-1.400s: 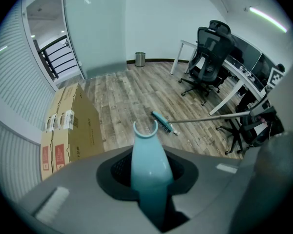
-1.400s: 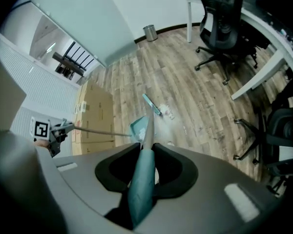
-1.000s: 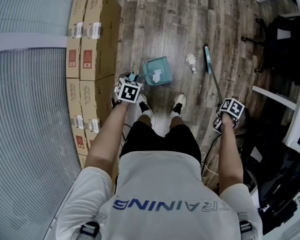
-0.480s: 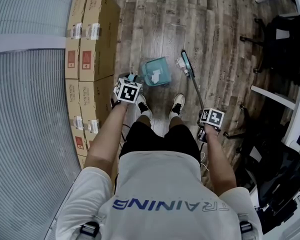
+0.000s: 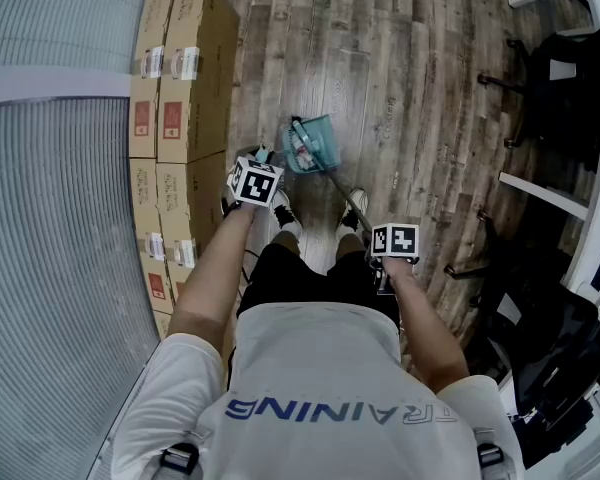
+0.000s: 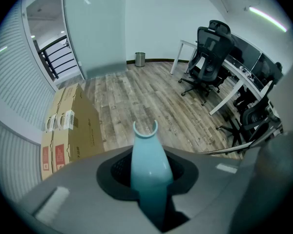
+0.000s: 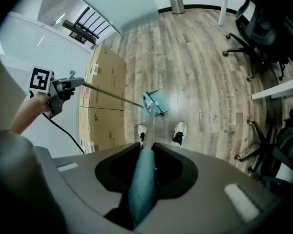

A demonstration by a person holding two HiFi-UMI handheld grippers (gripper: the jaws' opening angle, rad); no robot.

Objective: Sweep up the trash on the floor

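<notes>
In the head view my left gripper [image 5: 254, 182] is shut on the long handle of a light-blue dustpan [image 5: 313, 145], which stands on the wood floor just ahead of my shoes. The handle's pale-blue top end [image 6: 148, 156] sticks up between the jaws in the left gripper view. My right gripper [image 5: 392, 243] is shut on the teal broom handle [image 7: 142, 184]. The broom's shaft [image 5: 342, 196] slants up-left and its head [image 5: 300, 134] lies at the dustpan's mouth. White bits of trash [image 5: 303, 154] sit in the pan. The right gripper view shows the dustpan [image 7: 155, 103] and the left gripper [image 7: 60, 92].
Stacked cardboard boxes [image 5: 180, 88] line the left side against a ribbed glass wall [image 5: 50, 228]. Black office chairs [image 5: 565, 73] and white desks [image 5: 555, 193] stand at the right. My shoes [image 5: 356, 206] are just behind the pan. A small metal bin [image 6: 140, 59] stands by the far wall.
My right gripper has swung left with the broom, and the broom head has pushed the white trash from the floor right of the dustpan into its mouth. The left gripper and dustpan stayed put.
</notes>
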